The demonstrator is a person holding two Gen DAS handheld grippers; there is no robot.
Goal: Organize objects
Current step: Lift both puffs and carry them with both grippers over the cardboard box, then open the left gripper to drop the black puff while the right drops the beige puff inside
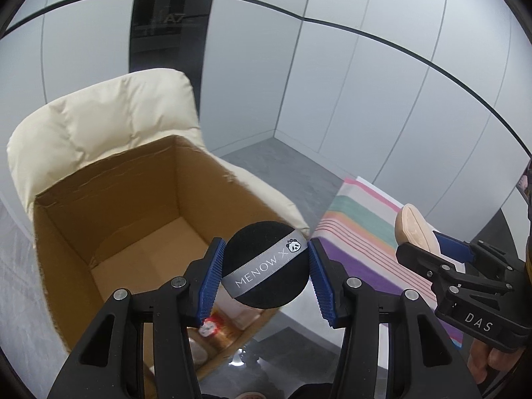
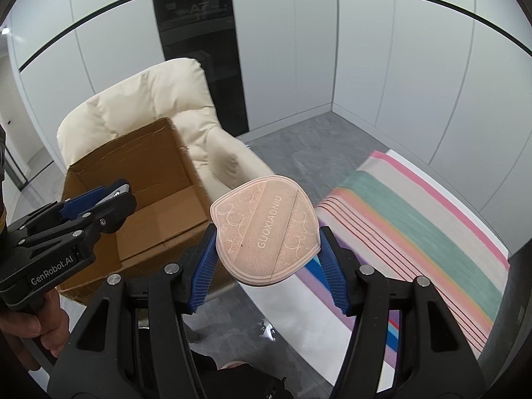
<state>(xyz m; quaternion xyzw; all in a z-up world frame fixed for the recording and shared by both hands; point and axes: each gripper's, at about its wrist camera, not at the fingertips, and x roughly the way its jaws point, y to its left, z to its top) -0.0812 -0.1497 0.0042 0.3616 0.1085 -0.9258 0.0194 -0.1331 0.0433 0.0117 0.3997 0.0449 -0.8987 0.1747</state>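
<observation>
The left gripper (image 1: 265, 271) was clamped on the black puff (image 1: 266, 267), low centre over the box (image 1: 109, 199); the right gripper (image 2: 267, 249) pinched the pink puff (image 2: 266, 232). Best carried fully above the box opening before letting go.

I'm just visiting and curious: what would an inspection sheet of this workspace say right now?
Surface: striped cloth over a white top.
Job's things: black round puff and pink puff, both held in the air; open cardboard box with a few small items in its near corner.
Clutter: nothing seen.
Grippers: left gripper shut on the black round puff; right gripper shut on the pink puff.
Cables: nothing seen.
Surroundings: cream armchair, white wall panels, grey floor.
</observation>
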